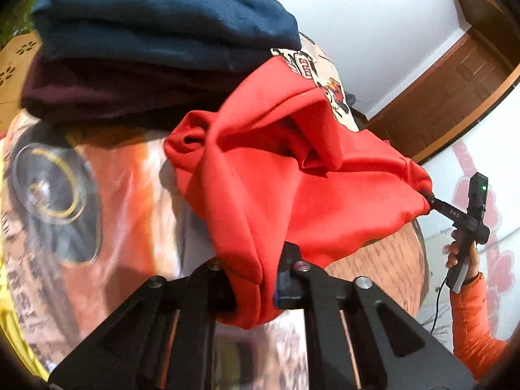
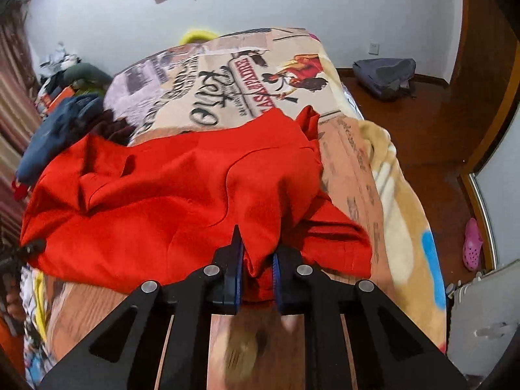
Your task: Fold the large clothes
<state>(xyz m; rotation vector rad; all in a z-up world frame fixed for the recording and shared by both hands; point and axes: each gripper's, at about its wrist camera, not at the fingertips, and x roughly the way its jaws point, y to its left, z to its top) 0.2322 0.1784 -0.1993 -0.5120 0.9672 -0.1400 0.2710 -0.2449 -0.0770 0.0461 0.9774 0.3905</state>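
A large red garment (image 2: 169, 201) lies rumpled on the printed bedspread (image 2: 227, 74). In the left wrist view the same red garment (image 1: 276, 175) hangs bunched and stretched between both grippers. My left gripper (image 1: 256, 292) is shut on a thick fold of its near edge, which wraps over one finger. My right gripper (image 1: 429, 200), held by a hand in an orange sleeve (image 1: 471, 318), pinches the cloth's far corner. In the right wrist view, the right gripper (image 2: 256, 269) is shut on a fold of the hem between its blue pads (image 2: 239, 266). The left gripper's black tip (image 2: 32, 247) shows at the garment's left edge.
A folded navy garment (image 1: 156, 22) sits on a maroon one (image 1: 97, 97) just behind the red cloth. More clothes (image 2: 61, 123) are heaped at the bed's left side. On the wooden floor lie a grey bag (image 2: 385, 76) and a pink shoe (image 2: 473, 243). A wooden door (image 1: 455, 97) stands beyond.
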